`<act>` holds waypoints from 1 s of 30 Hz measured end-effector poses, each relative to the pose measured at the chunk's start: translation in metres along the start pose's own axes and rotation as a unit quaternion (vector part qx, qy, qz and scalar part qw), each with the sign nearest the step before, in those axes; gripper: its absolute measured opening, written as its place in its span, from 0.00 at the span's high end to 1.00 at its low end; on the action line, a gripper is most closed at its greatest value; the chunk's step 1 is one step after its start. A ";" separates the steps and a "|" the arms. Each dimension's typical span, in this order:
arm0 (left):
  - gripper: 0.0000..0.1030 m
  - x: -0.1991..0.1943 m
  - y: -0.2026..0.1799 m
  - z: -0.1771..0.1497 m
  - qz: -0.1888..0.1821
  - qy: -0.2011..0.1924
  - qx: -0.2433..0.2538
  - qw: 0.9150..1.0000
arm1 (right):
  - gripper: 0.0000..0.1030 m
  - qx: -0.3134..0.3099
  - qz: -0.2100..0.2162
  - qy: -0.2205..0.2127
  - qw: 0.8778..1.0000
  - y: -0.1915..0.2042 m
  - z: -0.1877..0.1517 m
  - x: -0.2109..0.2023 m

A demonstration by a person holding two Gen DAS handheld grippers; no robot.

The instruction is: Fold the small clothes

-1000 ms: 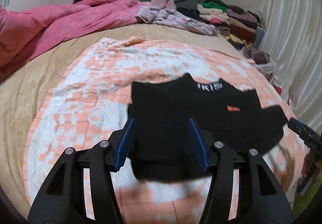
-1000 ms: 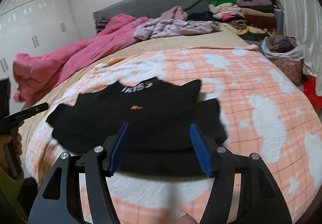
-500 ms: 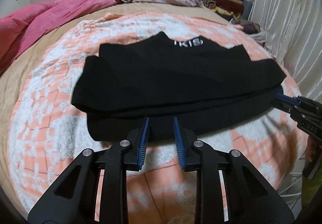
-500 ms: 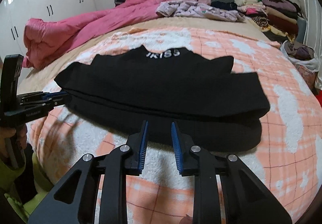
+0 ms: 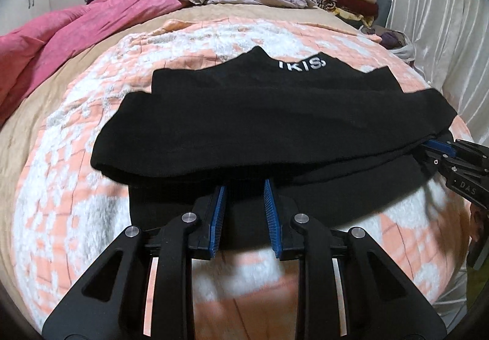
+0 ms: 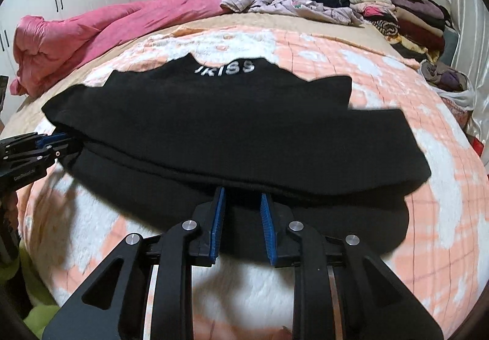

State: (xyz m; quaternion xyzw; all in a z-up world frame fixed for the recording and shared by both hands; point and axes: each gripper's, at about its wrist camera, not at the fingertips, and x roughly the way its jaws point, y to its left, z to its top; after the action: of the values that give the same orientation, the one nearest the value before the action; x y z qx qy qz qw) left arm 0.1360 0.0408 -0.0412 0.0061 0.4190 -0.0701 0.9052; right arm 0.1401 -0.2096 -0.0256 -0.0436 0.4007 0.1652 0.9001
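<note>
Left wrist: both tools pinch black top on peach blanket, bed w/ pink duvet

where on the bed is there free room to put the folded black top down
Free: the orange-and-white blanket right of the black top, and the tan sheet beyond it. Crowded: pink duvet, lilac clothes and folded stack by the headboard.

Both wrist cameras look closely down across the same black garment.
</note>
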 end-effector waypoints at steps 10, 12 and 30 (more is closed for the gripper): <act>0.79 0.013 0.012 0.046 0.003 -0.019 -0.011 1.000 | 0.79 0.015 -0.008 -0.010 1.000 -0.018 0.047 0.027; 0.76 0.014 0.018 0.056 0.006 -0.025 -0.021 0.999 | 0.78 0.019 -0.012 -0.012 1.000 -0.022 0.056 0.032; 0.68 0.007 0.082 0.086 0.015 -0.047 -0.109 0.993 | 0.52 0.079 -0.061 -0.061 0.993 -0.073 0.094 0.024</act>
State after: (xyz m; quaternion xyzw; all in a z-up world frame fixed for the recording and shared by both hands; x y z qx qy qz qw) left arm 0.2168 0.1152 0.0052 -0.0893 0.3808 -0.0111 0.9202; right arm 0.2460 -0.2519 0.0164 0.0138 0.3535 0.0800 0.9319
